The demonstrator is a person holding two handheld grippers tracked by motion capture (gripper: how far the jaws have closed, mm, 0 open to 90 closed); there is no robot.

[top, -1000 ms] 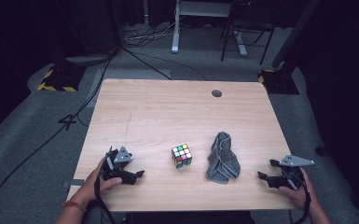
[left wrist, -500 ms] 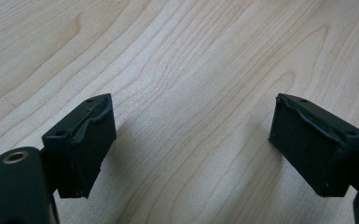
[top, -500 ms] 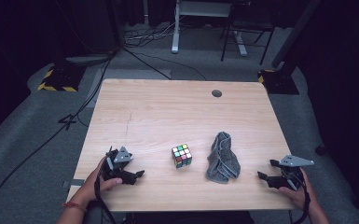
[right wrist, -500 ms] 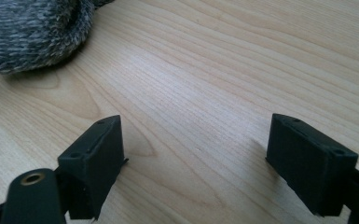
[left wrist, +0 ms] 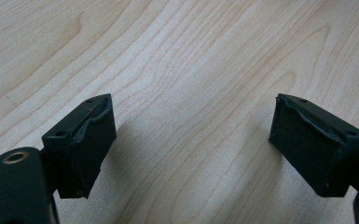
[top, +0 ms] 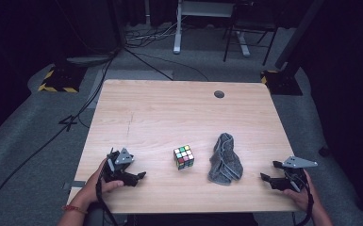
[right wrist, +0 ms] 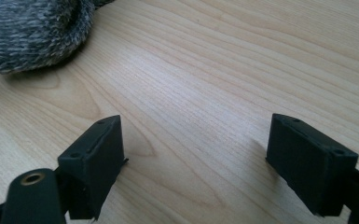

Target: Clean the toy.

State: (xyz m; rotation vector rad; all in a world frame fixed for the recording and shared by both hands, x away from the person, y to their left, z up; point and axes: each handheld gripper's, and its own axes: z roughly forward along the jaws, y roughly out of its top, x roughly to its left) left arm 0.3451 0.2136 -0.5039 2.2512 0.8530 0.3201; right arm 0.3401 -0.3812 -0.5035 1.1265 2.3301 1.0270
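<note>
Change since earlier frames: nothing had shifted; both hands, the cube and the cloth sat where they had been.
Left gripper [top: 140,175]: rested on the table [top: 169,113] near its front left corner, jaws apart with bare wood between them; its own view [left wrist: 191,154] showed the same empty gap.
Right gripper [top: 266,171]: lay at the front right edge, jaws likewise spread and holding nothing [right wrist: 193,163].
Cloth [top: 225,160]: a grey knitted piece, bunched in a loose heap, just left of the right gripper and nearest to it; its edge showed in the right gripper view [right wrist: 32,32].
Cube [top: 184,157]: a colour puzzle cube stood between the cloth and the left gripper, apart from both.
Cloth handling: probably light, soft and limp; it would sag and trail when lifted, not break or slip.
Cloth grip: a raised fold on the near side looked best, pinched through several layers.
Cube handling: rigid, smooth-faced, likely a little slippery; best taken square across two opposite faces.
Doubt: whether the heap was one piece or two could not be told from above.
</note>
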